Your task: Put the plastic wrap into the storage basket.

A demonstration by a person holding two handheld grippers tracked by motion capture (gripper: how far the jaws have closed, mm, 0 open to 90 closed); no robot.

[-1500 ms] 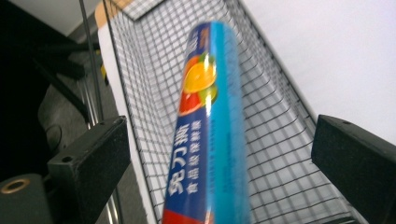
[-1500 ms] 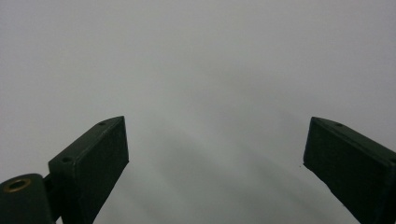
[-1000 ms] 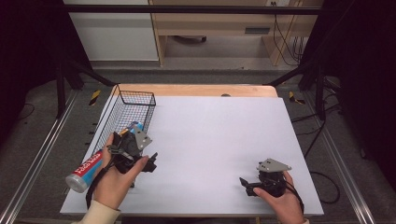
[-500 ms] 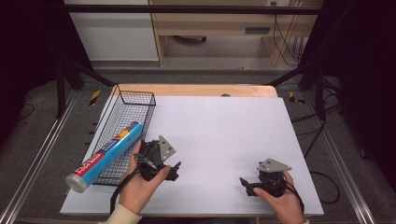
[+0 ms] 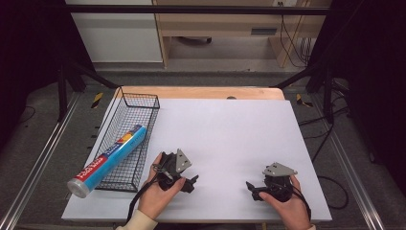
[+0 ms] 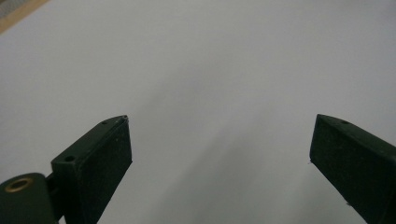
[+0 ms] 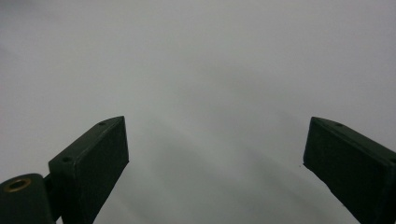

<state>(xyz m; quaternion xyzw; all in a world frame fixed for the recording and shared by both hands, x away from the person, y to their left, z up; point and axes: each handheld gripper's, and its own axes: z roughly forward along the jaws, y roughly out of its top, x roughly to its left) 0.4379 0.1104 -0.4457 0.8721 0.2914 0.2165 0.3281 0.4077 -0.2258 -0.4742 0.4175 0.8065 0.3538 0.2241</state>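
both grippers are resting wide apart over the bench (image 5: 230,129): left gripper (image 5: 191,182) just right of the wire basket (image 5: 139,103) holding a tube (image 5: 107,159), right gripper (image 5: 251,188) farther right.

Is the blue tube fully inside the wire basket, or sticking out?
Sticking out. The blue tube lies slanted in the wire basket; its white cap end overhangs the basket's near left corner.
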